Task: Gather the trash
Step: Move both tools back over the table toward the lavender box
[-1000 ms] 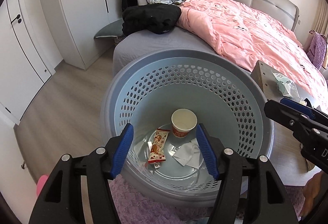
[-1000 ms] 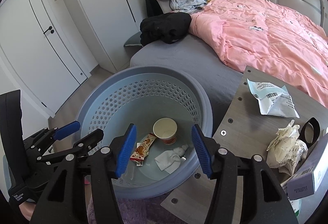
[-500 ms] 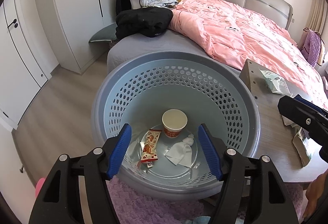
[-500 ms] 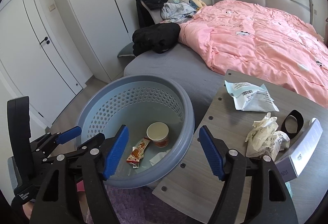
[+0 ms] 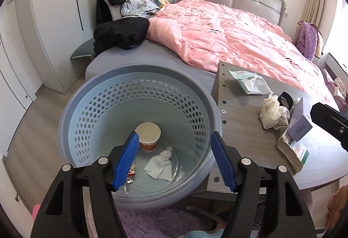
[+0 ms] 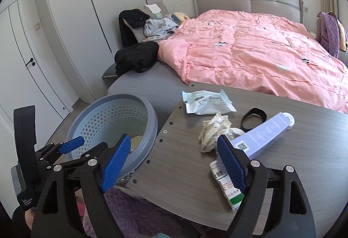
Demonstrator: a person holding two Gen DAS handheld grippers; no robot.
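A blue-grey perforated basket (image 5: 139, 72) stands beside a dark wood table (image 6: 174, 172). In it lie a paper cup (image 5: 148, 135), a white tissue (image 5: 159, 164) and a snack wrapper (image 5: 131, 173), half hidden by a pad. My left gripper (image 5: 174, 140) hangs open over the basket, empty. On the table are a teal-white pouch (image 6: 206, 102), crumpled paper (image 6: 214, 132), a lilac box (image 6: 263, 136) and a flat green-white packet (image 6: 228, 188). My right gripper (image 6: 174, 137) is above the table's near left part. Its jaws are opening with nothing between them.
A black ring (image 6: 253, 119) lies by the box. Behind the table is a bed with a pink duvet (image 6: 250, 59) and black clothes (image 6: 137, 57). White wardrobe doors (image 6: 71, 26) fill the left. A purple rug (image 5: 156, 222) covers the floor below.
Both grippers have swung right, from over the basket towards the table. The right jaws have spread wider. The crumpled paper, box and packet have come into the left wrist view.
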